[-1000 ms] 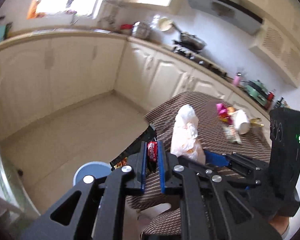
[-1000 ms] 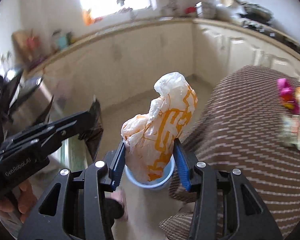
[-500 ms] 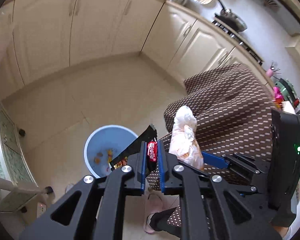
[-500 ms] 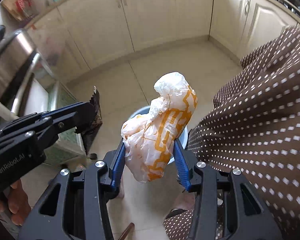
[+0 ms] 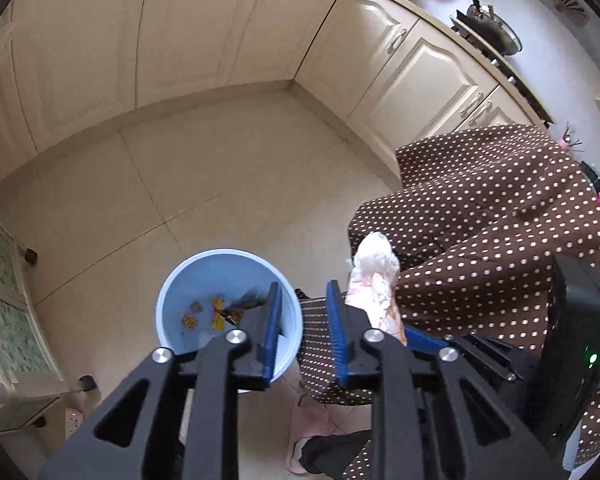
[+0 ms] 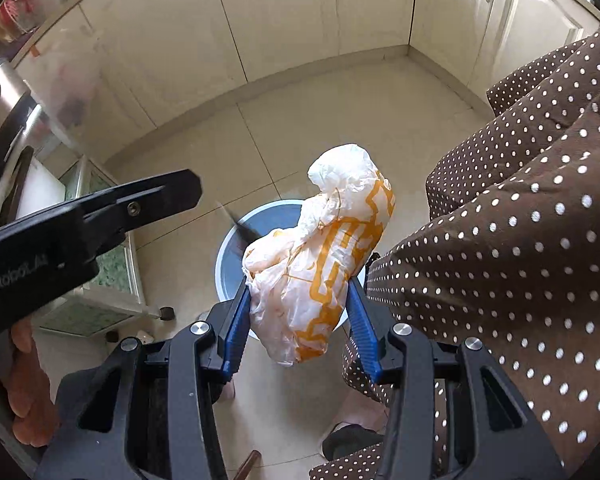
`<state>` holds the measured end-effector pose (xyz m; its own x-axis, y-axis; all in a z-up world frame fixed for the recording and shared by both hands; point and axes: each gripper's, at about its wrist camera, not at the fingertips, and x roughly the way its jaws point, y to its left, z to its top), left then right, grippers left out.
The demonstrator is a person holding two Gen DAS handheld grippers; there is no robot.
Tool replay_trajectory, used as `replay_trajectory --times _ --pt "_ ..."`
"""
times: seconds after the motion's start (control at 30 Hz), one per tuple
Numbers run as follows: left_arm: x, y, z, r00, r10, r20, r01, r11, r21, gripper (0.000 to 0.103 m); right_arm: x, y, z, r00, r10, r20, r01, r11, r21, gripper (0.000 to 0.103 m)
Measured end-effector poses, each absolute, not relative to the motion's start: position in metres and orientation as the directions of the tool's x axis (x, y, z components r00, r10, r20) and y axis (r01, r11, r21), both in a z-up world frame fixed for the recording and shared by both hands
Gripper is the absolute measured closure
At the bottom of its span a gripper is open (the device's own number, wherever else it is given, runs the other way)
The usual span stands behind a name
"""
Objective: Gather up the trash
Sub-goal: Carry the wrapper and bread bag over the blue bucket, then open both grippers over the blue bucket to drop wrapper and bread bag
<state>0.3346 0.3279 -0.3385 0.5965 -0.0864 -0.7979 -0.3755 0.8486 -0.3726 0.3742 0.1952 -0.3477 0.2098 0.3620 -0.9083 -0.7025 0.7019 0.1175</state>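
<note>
A light blue trash bin (image 5: 204,280) stands on the floor beside the table and holds several scraps. My left gripper (image 5: 303,286) hangs over the bin's right rim, its jaws opening with nothing between them. A dark snack wrapper (image 5: 246,304) lies inside the bin; in the right wrist view the wrapper (image 6: 240,227) shows as a dark blur over the bin (image 6: 268,220). My right gripper (image 6: 298,284) is shut on a crumpled white and orange plastic bag (image 6: 320,256), held above the bin. The bag (image 5: 374,264) also shows in the left wrist view.
A table under a brown dotted cloth (image 5: 500,216) fills the right side, close to the bin. Cream cabinets (image 5: 204,32) line the far walls. A low glass-door cart on wheels (image 6: 100,264) stands left of the bin. The person's slippered foot (image 5: 308,436) is near the bin.
Both grippers have sunk towards the bin. The left jaws have parted and let go of the dark wrapper, which has dropped into the bin. The right gripper still holds the bag.
</note>
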Motion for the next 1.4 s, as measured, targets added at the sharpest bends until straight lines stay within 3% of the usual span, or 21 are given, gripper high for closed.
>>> replay_trajectory --times 0.2,0.37,0.43,0.87,0.97,1.07,1.4 --pt "0.327 0.331 -0.341 0.576 -0.065 -0.815 -0.402 0.846 -0.351 0.072 0.374 0.198 -0.353 0.2 0.358 -0.912 -0.707 0.697 0.118 0.059" --pt "0.308 0.333 -0.338 0.568 -0.026 -0.822 -0.428 0.844 -0.323 0.057 0.373 0.202 -0.355 0.199 0.355 -0.914 -0.709 0.695 0.116 0.059" --pt "0.302 0.334 -0.337 0.569 -0.024 -0.822 -0.435 0.84 -0.326 0.055 0.374 0.202 -0.354 0.201 0.357 -0.912 -0.712 0.693 0.114 0.059" --pt "0.29 0.356 -0.33 0.58 0.024 -0.814 -0.49 0.808 -0.326 0.052 0.379 0.222 -0.339 0.253 0.397 -0.882 -0.736 0.671 0.091 0.055" --pt "0.288 0.359 -0.324 0.591 0.03 -0.806 -0.499 0.798 -0.336 0.051 0.383 0.225 -0.329 0.289 0.408 -0.866 -0.733 0.676 0.073 0.049" --pt "0.286 0.357 -0.317 0.603 0.028 -0.797 -0.492 0.8 -0.344 0.05 0.383 0.226 -0.319 0.326 0.416 -0.849 -0.729 0.682 0.055 0.036" --pt "0.275 0.338 -0.282 0.641 0.022 -0.768 -0.449 0.822 -0.351 0.05 0.362 0.192 -0.273 0.436 0.403 -0.805 -0.702 0.712 -0.024 0.036"
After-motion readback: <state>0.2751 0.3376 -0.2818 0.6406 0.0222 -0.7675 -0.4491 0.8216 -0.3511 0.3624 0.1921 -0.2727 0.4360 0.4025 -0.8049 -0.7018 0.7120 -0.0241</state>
